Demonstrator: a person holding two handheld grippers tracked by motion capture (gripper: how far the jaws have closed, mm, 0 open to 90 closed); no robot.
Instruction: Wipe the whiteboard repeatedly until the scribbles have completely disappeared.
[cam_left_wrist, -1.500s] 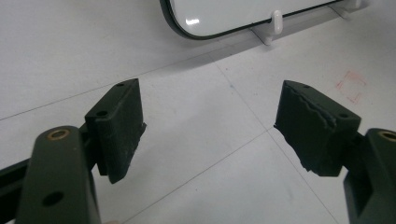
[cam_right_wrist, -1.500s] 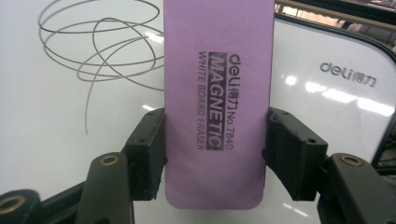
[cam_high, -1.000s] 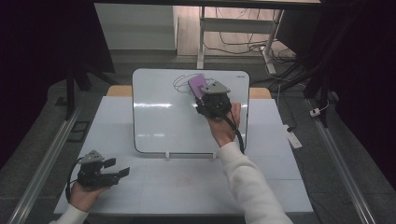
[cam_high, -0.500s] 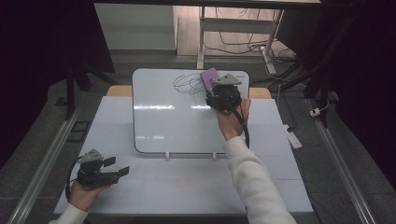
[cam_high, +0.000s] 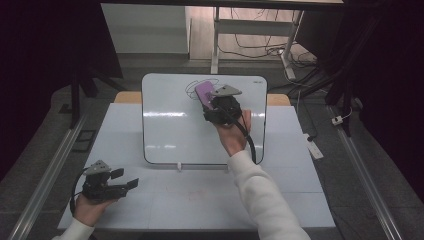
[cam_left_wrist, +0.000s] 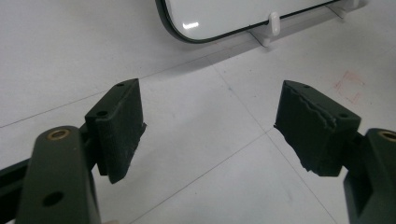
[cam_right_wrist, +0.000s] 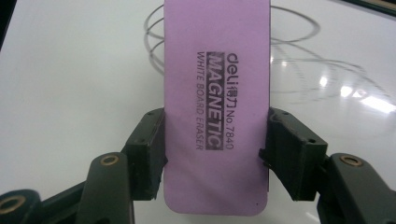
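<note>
A whiteboard (cam_high: 170, 130) stands propped on small white feet at the middle of the table, with thin scribbled loops (cam_high: 190, 90) near its top edge. My right gripper (cam_high: 210, 102) is shut on a purple whiteboard eraser (cam_high: 204, 93) and holds it against the top of the board, over the scribble. In the right gripper view the eraser (cam_right_wrist: 215, 107) sits lengthwise between both jaws, and the grey loops (cam_right_wrist: 299, 42) show on either side of it. My left gripper (cam_high: 125, 179) rests low at the table's front left, open, with nothing between its jaws (cam_left_wrist: 210, 130).
The white table (cam_high: 200, 200) extends in front of the board. One white board foot (cam_left_wrist: 274, 23) stands just beyond my left gripper. A faint red mark (cam_left_wrist: 350, 86) is on the tabletop. Cables and a desk frame (cam_high: 250, 30) lie on the floor behind the table.
My right gripper slid the eraser along the board's top, first rightward and then back to the left onto the scribble. The left gripper has not moved.
</note>
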